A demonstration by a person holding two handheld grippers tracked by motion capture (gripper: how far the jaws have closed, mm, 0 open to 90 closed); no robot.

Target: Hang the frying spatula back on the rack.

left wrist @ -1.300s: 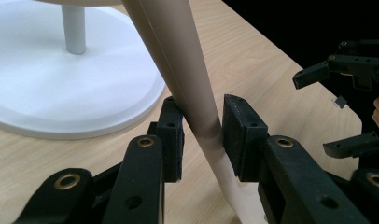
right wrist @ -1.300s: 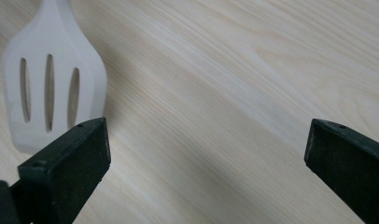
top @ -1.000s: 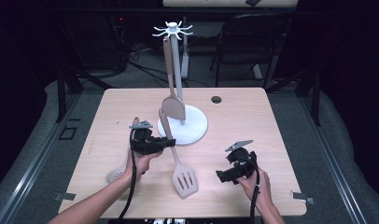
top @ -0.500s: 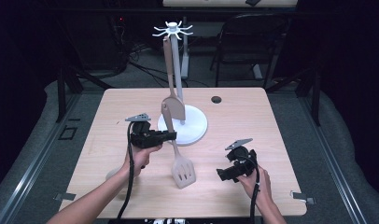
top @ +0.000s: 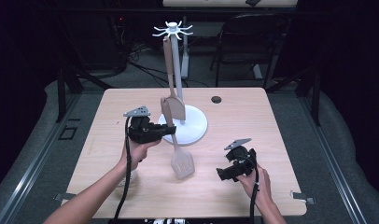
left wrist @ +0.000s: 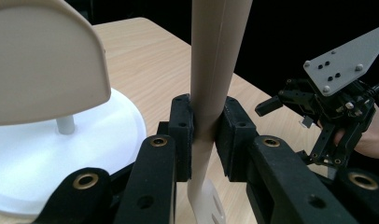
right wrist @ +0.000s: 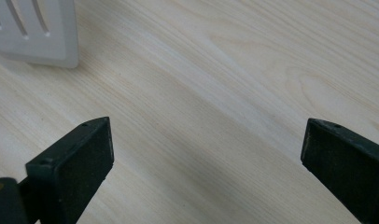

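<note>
My left gripper (top: 166, 130) is shut on the handle of a beige slotted spatula (top: 182, 163), which is nearly upright with its slotted head low over the table. In the left gripper view the pads clamp the handle (left wrist: 211, 93) from both sides of my left gripper (left wrist: 204, 123). A second beige spatula (top: 170, 74) hangs from the white rack (top: 178, 60), its blade (left wrist: 43, 60) just above the round base (top: 194, 128). My right gripper (top: 221, 174) rests low at the front right, open with nothing between its jaws, and in the right gripper view (right wrist: 206, 149) bare wood lies between them.
The wooden table (top: 271, 130) has a small black round spot (top: 216, 99) behind the rack. A pale object (top: 130, 178) lies partly hidden under the left forearm. The slotted head (right wrist: 38, 32) lies just beyond the right gripper's jaws. Dark floor, cables and chairs surround the table.
The left gripper has risen with the slotted spatula, bringing its handle more upright and its head farther from the front edge. The right hand has stayed still.
</note>
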